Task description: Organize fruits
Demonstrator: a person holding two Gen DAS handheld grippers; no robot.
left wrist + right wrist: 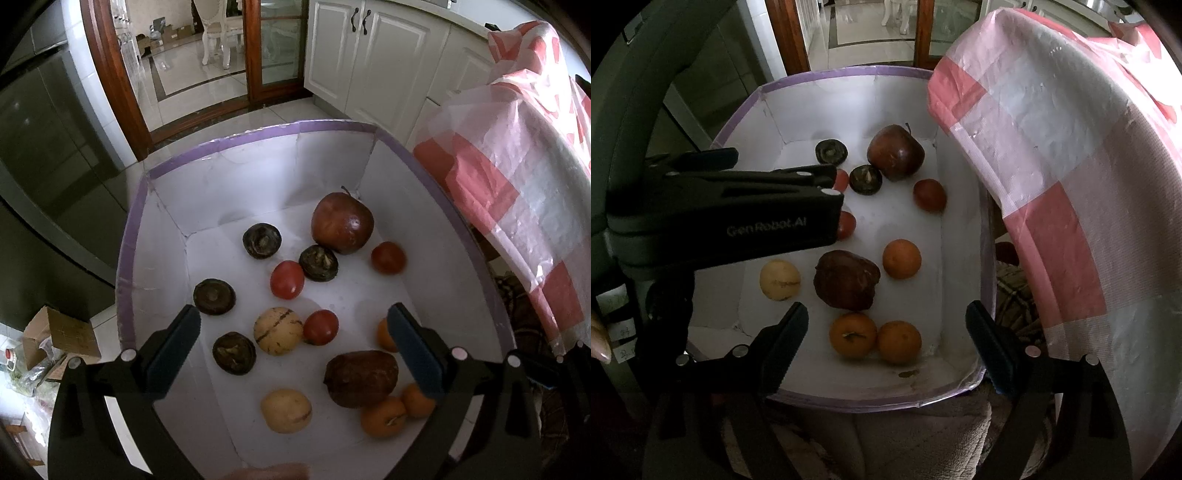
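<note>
A white box with a purple rim (258, 131) (827, 75) holds loose fruit. At its far side lies a big red apple (341, 223) (895, 152). Around it are red tomatoes (287, 279) (929, 195), dark round fruits (261, 240) (831, 150), pale yellow melons (277, 331) (780, 279), a brown wrinkled fruit (360, 378) (846, 280) and oranges (383, 416) (901, 258). My left gripper (293, 334) hangs open above the fruit, holding nothing. My right gripper (886, 332) is open too, over the box's near end above two oranges (852, 335). The left gripper's body (738, 210) reaches in from the left in the right wrist view.
A pink-and-white checked plastic sheet (517, 166) (1071, 184) hangs over the box's right side. White cabinets (369, 55) and a wooden door frame (114, 81) stand behind. A cardboard box (62, 332) sits on the floor at left. A fingertip (600, 341) shows at the left edge.
</note>
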